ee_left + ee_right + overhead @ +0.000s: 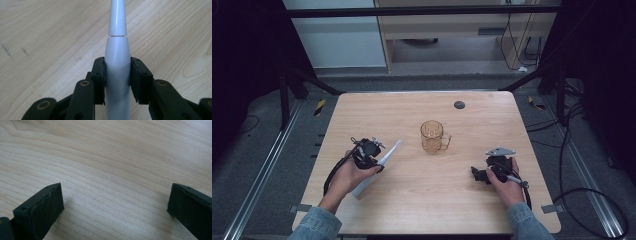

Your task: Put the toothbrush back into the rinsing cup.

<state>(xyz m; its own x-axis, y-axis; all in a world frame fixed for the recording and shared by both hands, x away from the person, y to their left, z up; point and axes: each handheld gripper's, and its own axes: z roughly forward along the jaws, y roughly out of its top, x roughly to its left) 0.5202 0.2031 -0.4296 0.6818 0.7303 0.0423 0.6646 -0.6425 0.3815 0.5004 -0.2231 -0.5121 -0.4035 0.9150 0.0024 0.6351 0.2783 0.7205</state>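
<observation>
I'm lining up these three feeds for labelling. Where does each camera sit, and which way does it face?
High view: above the person's side, looking forward and down on the table; both forearms, left gripper, right gripper, glass mug.
Left gripper view: rides that gripper, looking along jaws clamping the white tapered tool.
Right gripper view: rides that gripper; jaws apart over bare wood.
Shared: high and left gripper views both show the tool.

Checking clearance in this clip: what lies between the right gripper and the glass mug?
Nothing: in the high view, bare wooden table separates the right gripper from the glass mug. The right gripper view likewise shows plain wood between its open jaws.
</observation>
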